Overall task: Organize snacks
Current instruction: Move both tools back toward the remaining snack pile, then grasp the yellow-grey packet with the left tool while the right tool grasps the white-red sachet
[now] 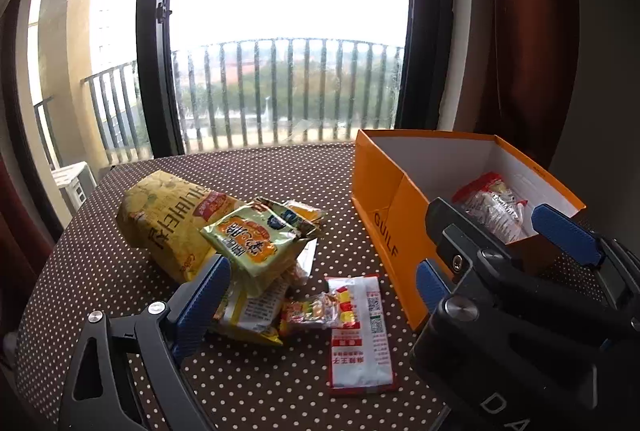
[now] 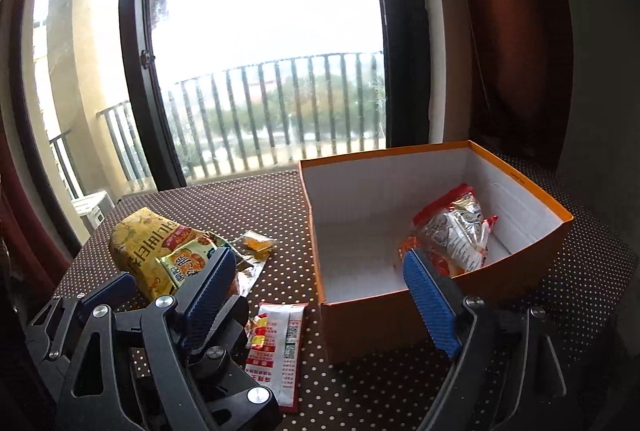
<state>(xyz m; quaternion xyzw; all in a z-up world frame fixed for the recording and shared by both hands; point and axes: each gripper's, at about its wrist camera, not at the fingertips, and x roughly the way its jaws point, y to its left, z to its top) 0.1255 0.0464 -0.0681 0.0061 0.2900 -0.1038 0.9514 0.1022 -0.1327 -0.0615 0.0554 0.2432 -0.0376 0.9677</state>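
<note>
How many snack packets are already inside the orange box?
1 for sure: a red-and-silver packet leaning in the orange box's far right corner. Something orange-red beneath it, partly behind the tool, may be a second.

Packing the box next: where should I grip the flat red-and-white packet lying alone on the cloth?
Probably by a long edge of the red-and-white packet, from above. It lies flat beside the orange box, so fingers should straddle its narrow width, away from the small candy wrapper.

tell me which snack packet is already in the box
The red and silver packet, leaning against the right inner wall of the orange box. All the other packets lie on the dotted tablecloth left of it.
</note>
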